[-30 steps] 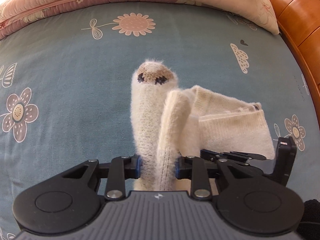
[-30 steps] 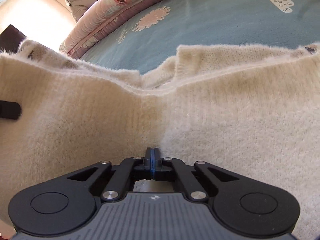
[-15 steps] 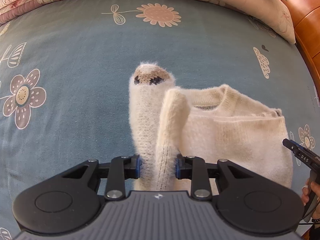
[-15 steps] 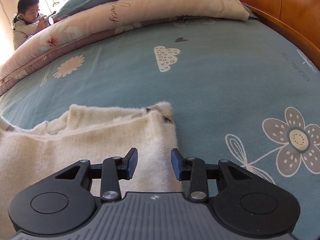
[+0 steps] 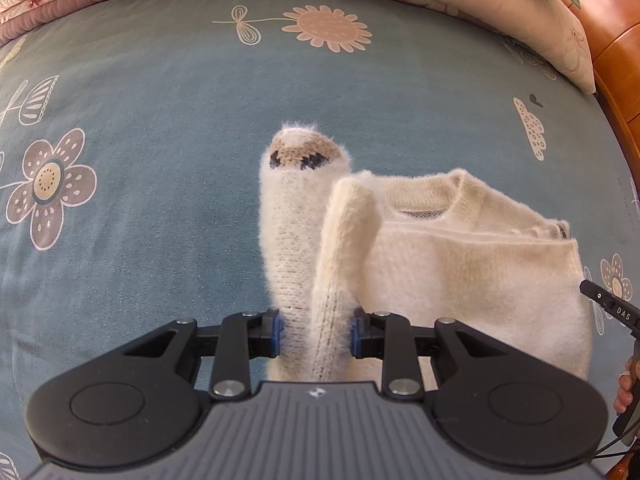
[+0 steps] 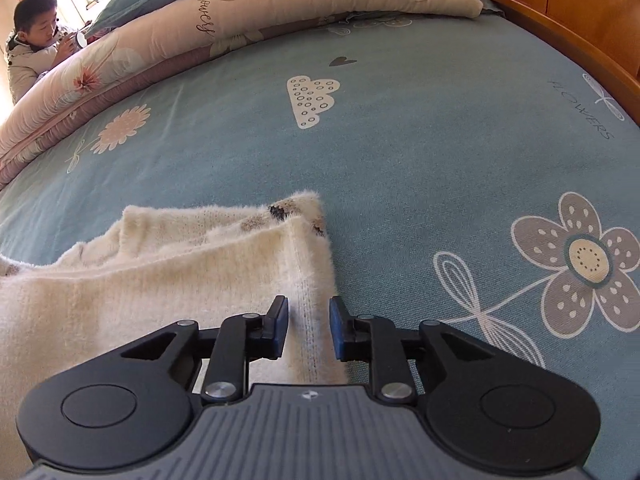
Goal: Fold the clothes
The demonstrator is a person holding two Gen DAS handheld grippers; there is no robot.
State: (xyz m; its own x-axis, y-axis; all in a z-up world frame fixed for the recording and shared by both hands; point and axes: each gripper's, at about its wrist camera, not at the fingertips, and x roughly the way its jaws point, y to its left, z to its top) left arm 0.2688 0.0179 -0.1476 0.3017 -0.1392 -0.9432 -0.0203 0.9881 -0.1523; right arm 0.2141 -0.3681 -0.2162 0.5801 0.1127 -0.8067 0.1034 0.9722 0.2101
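Cream, fuzzy knit — the sweater (image 5: pixel 472 264) lies folded on the teal bedsheet (image 5: pixel 160 120), round neckline up, its body a roughly square pad. I note a tan-and-navy pattern on the sleeve cuff (image 5: pixel 300 154) and on the far corner nearest my right tool. My left gripper (image 5: pixel 316 336) has its blue-padded jaws pressed against a bunched sleeve, which runs forward between them in two thick rolls; I read this as a grasp on the sleeve. My right gripper (image 6: pixel 308 330) stands released, jaws apart, straddling the sweater's right edge seam (image 6: pixel 310 320) without pinching it.

The sheet is smooth, printed with flowers and a cloud (image 6: pixel 312 98). A rolled floral quilt (image 6: pixel 160 44) bounds the far side — a wooden bed frame (image 6: pixel 560 16) curves along the right. Open sheet lies to the left of the sleeve and to the right of the seam. A person (image 6: pixel 36 44) sits beyond the quilt.
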